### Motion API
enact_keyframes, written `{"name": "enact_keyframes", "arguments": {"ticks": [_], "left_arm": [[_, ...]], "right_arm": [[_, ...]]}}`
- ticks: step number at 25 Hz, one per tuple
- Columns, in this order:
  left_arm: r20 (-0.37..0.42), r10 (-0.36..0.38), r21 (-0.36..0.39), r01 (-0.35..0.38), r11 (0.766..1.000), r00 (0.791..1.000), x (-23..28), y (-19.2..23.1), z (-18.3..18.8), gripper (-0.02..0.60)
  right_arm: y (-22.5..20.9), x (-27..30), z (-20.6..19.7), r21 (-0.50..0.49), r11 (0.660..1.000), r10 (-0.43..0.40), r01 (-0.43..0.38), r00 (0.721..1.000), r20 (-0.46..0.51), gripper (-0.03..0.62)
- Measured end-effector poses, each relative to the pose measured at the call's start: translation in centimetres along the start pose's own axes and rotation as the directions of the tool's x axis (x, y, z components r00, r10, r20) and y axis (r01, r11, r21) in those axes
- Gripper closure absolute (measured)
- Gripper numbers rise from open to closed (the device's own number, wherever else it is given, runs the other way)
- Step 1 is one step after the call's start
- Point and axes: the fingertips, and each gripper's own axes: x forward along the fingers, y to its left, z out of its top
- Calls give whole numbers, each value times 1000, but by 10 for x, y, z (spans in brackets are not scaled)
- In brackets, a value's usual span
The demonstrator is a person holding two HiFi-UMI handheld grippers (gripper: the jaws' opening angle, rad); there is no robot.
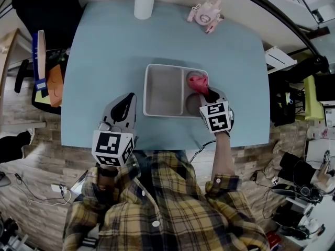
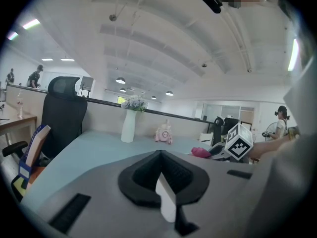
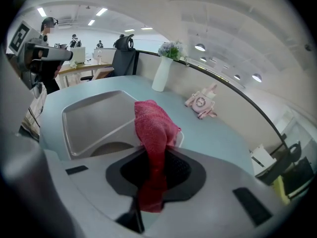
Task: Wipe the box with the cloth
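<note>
The right gripper (image 3: 154, 175) is clamped on the gathered end of a red mesh cloth (image 3: 152, 125). The cloth looks soft and limp and bunches just ahead of the jaws over the grey divided box (image 3: 89, 118). The left gripper (image 2: 161, 180), jaws together and empty, hangs well to its left.

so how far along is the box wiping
Done: the red cloth is clamped in the right gripper. In hand: it sits over the right-hand compartment of the box; contact is unclear. Left: seemingly the wiping itself, including the left compartment. The left gripper is shut, empty, off the box.
</note>
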Motion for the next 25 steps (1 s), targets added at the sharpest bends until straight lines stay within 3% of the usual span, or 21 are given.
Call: {"name": "enact_keyframes", "arguments": {"ticks": [8, 14, 19, 25], "left_arm": [[1, -2, 2, 2, 1000, 1000, -3, 1, -1, 591], [5, -6, 8, 6, 1000, 1000, -5, 0, 1, 591], [10, -2, 10, 2, 1000, 1000, -7, -1, 1, 591], [15, 7, 6, -8, 1000, 1000, -14, 1, 2, 591]], "right_arm": [[-27, -10, -25, 123, 991, -53, 53, 999, -2, 523], [-28, -15, -25, 107, 991, -83, 83, 997, -5, 523], [-14, -24, -2, 80, 994, -80, 75, 995, 60, 523], [34, -29, 45, 27, 1000, 9, -13, 988, 152, 523]]}}
